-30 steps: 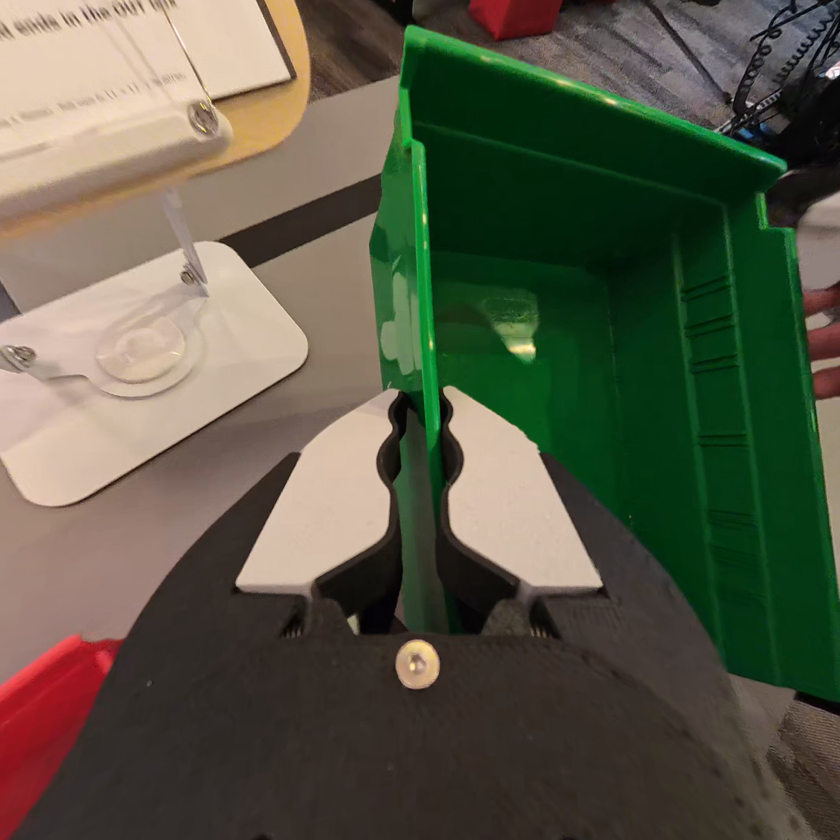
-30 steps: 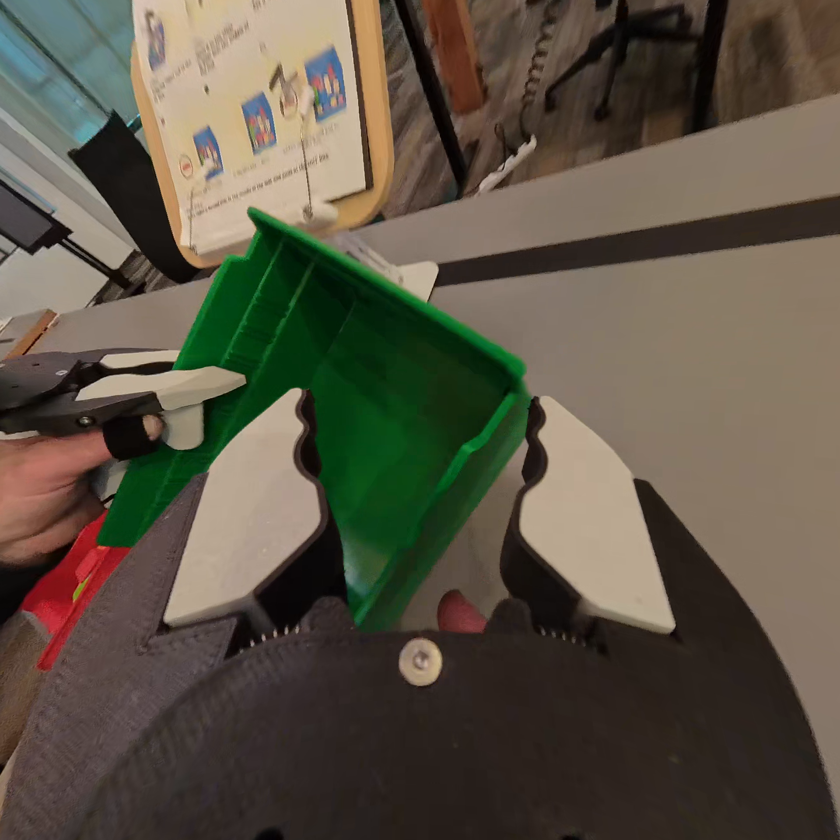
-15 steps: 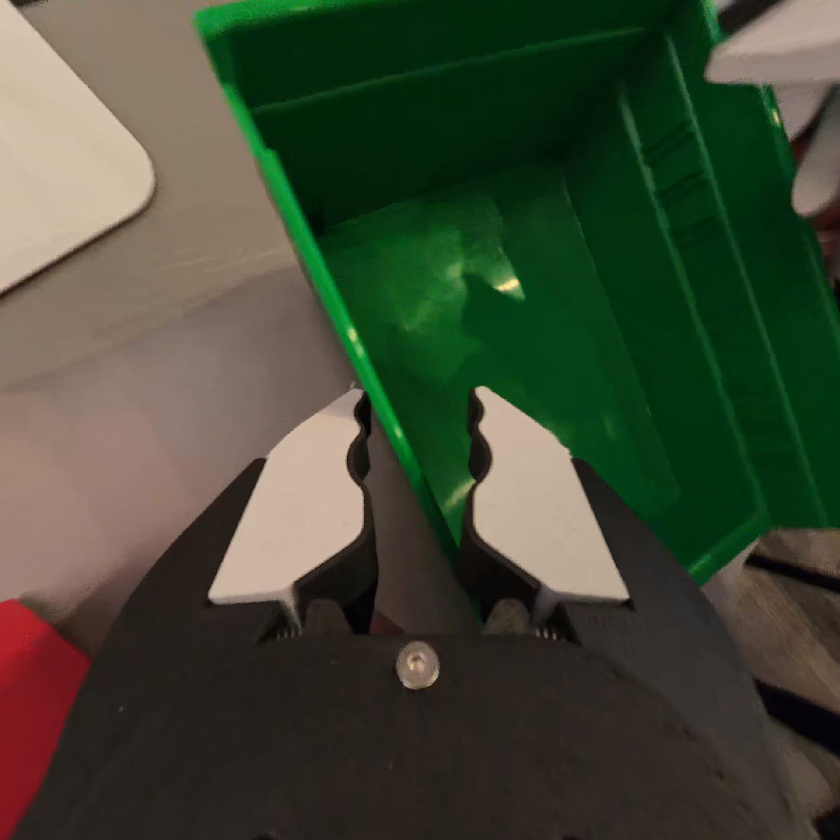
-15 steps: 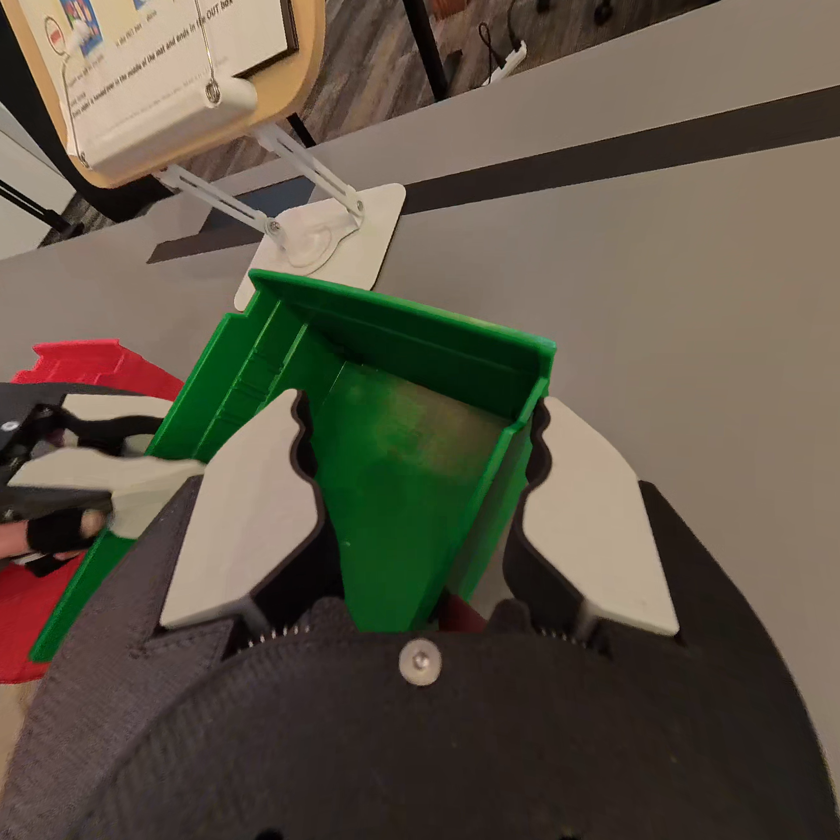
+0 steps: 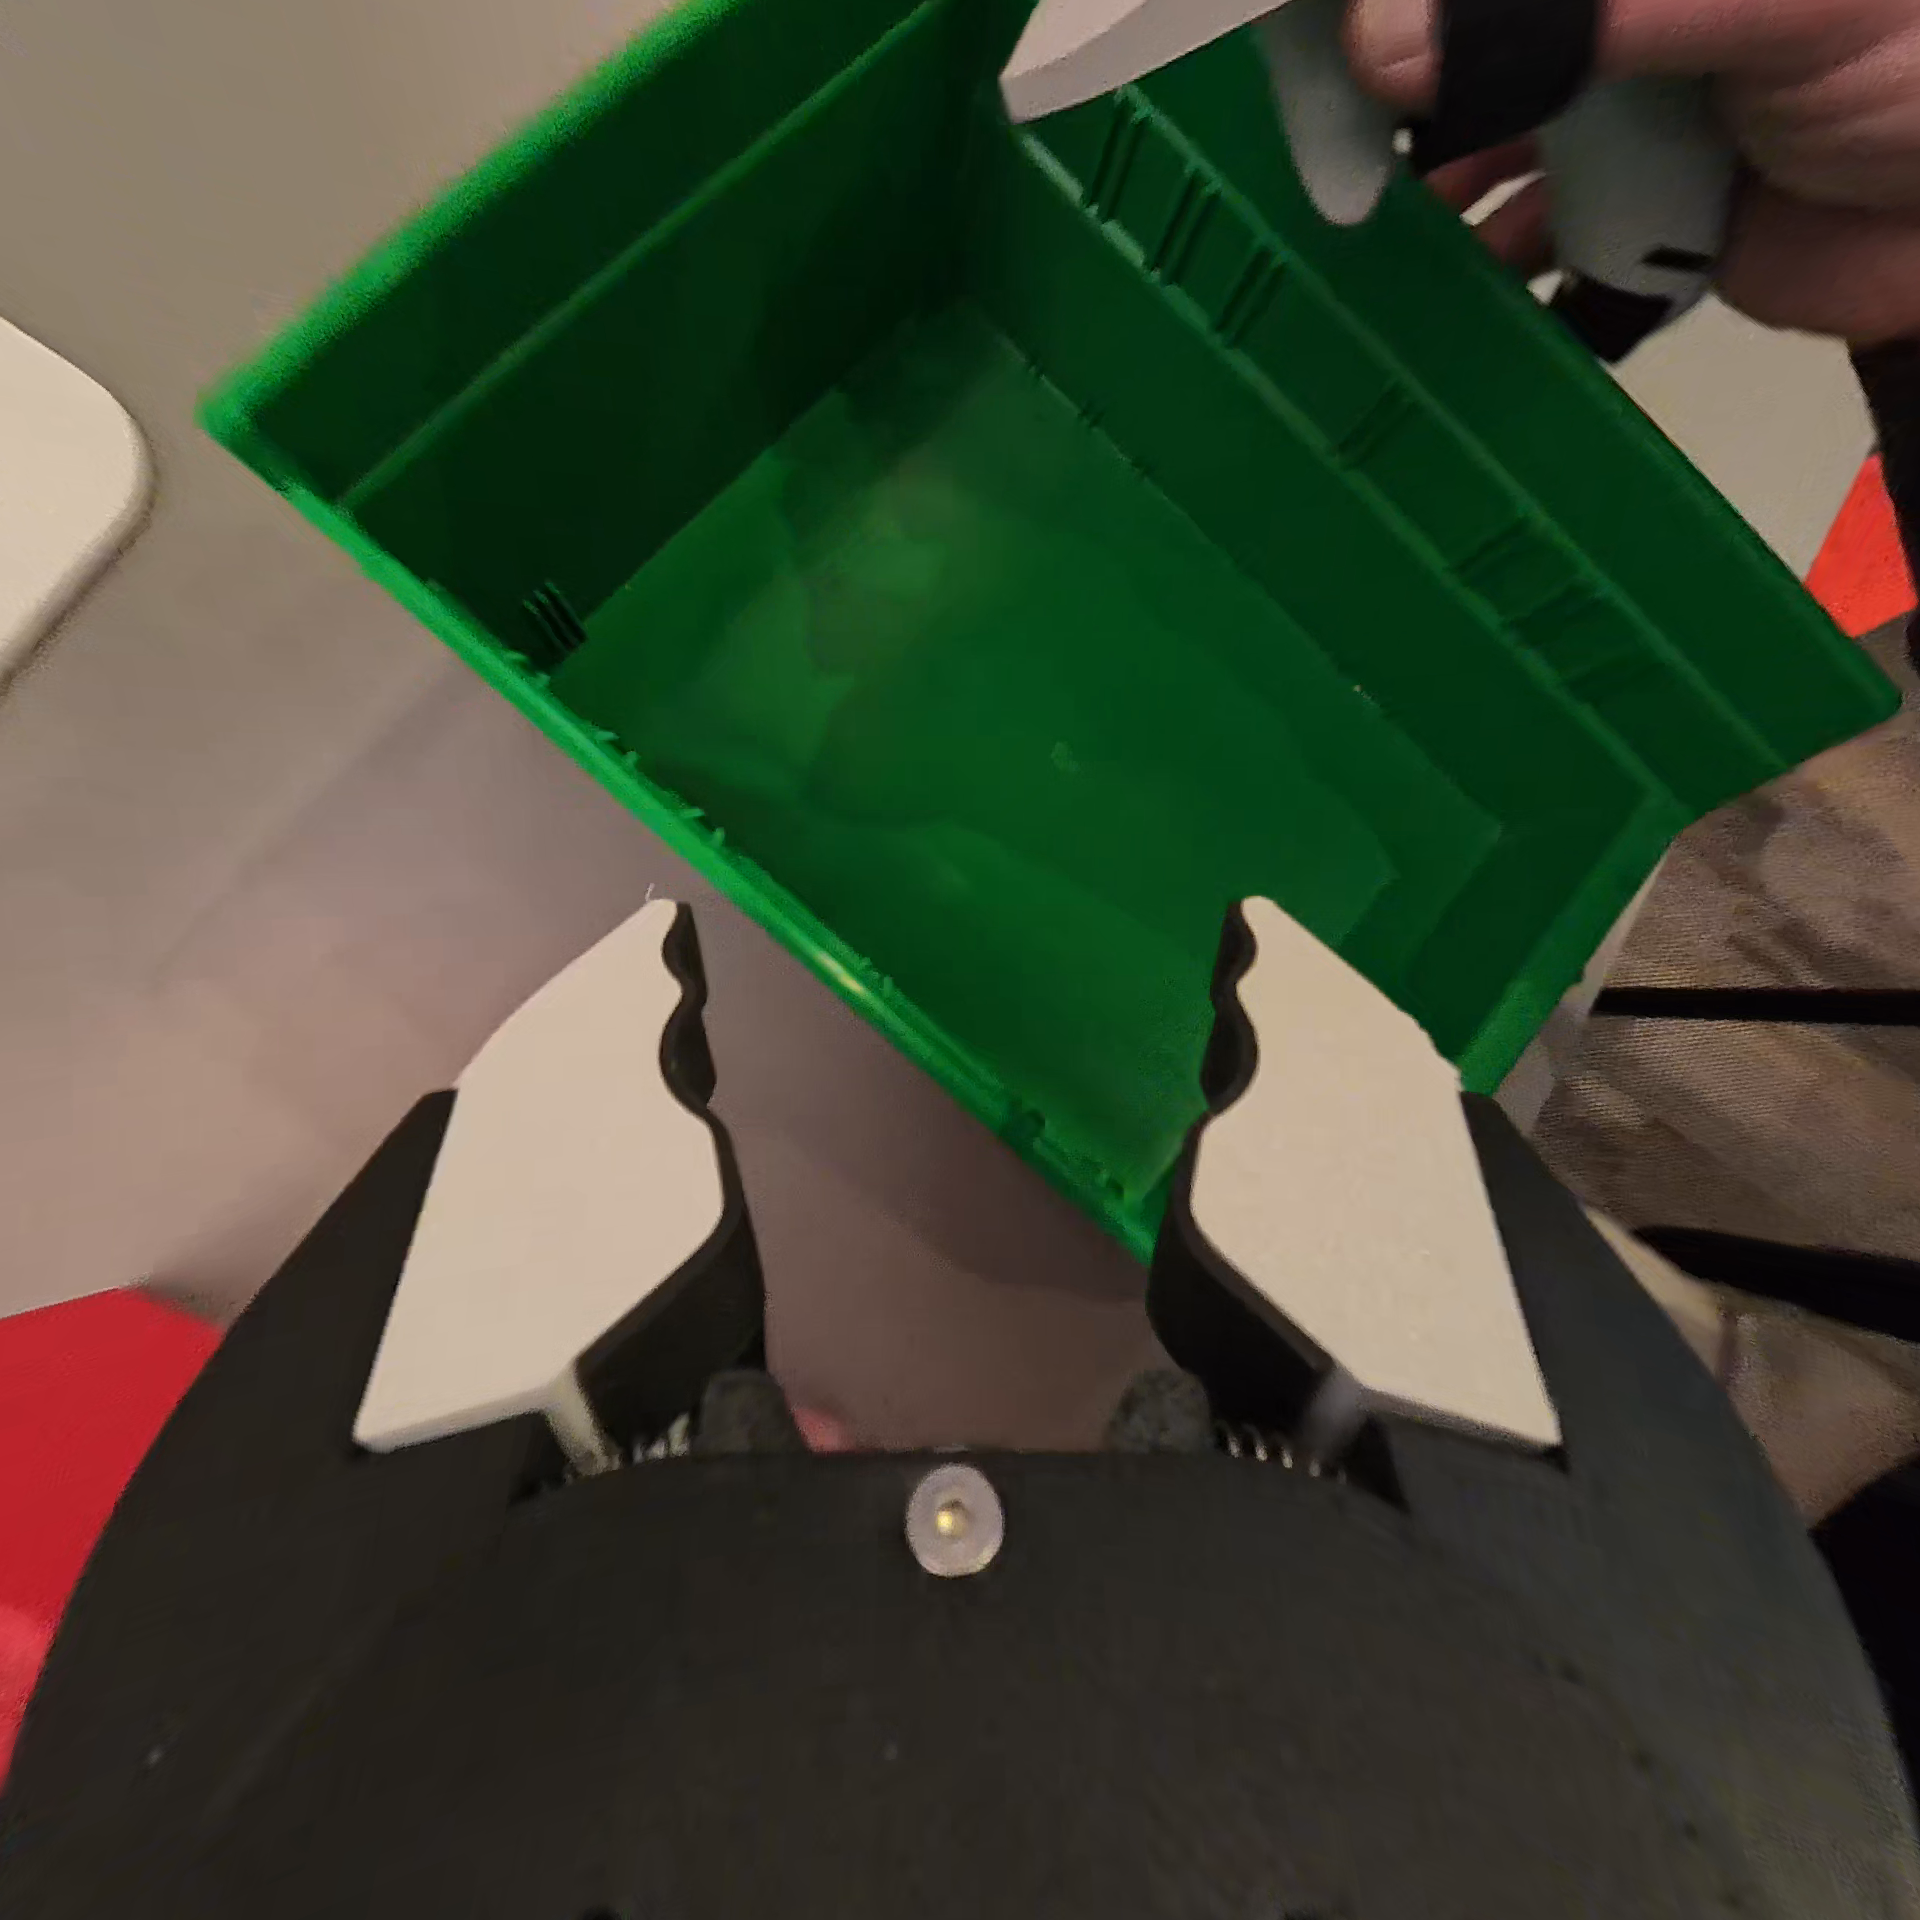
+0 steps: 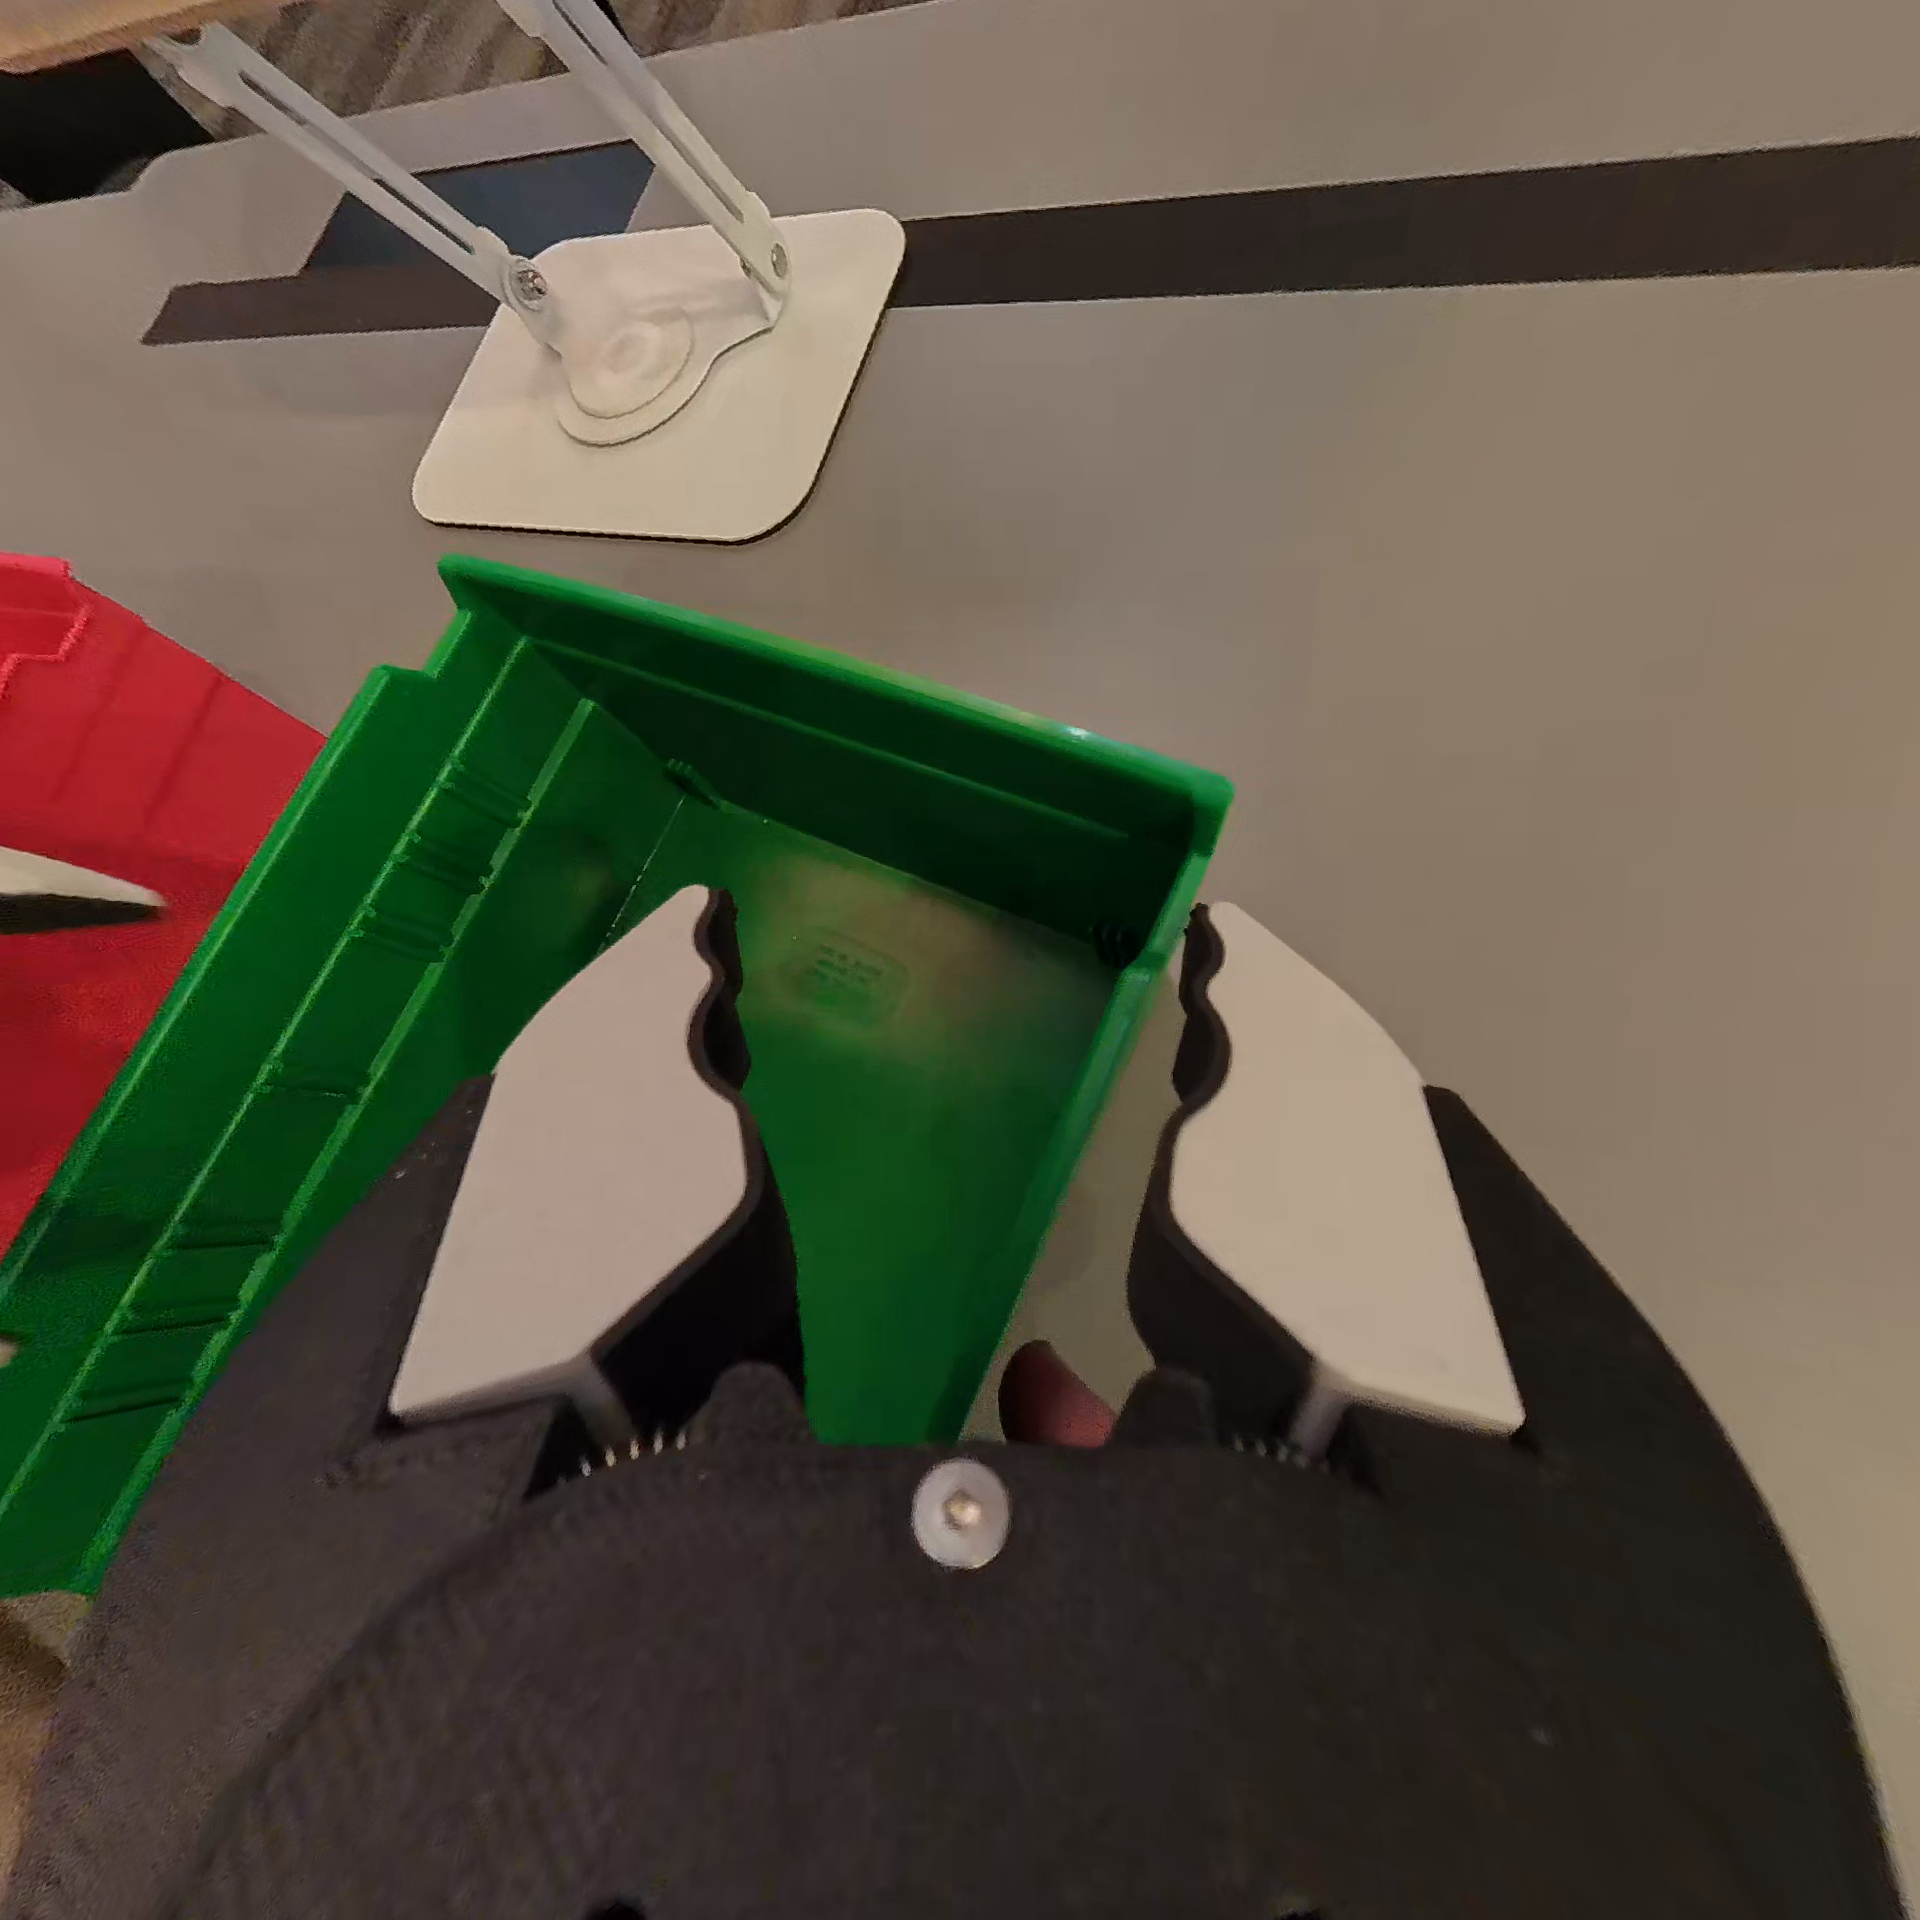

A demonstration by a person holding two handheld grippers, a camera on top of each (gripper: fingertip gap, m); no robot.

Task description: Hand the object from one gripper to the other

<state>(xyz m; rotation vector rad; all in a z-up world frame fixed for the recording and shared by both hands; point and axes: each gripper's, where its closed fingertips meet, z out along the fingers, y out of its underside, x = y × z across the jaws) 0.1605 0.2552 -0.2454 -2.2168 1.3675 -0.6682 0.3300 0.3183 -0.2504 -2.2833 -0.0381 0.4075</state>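
Note:
The object is an empty green plastic bin, open side up. My left gripper is open wide. The bin's near side wall runs diagonally between its fingers without being clamped. My right gripper is also open and straddles the bin's right side wall, one finger inside and one outside, with gaps on both sides. In the left wrist view the right gripper's white fingers and a person's hand show at the bin's far wall. A blurred tip of the left gripper shows beside the bin's left wall.
A grey table with a dark stripe lies under the bin. A white stand base sits behind it and also shows in the left wrist view. A red bin lies to the left, also in the left wrist view.
My left gripper was shut on the bin's side wall and has opened wide. The bin has swung from steeply tilted to flatter and lower. My right gripper stayed open around the other wall.

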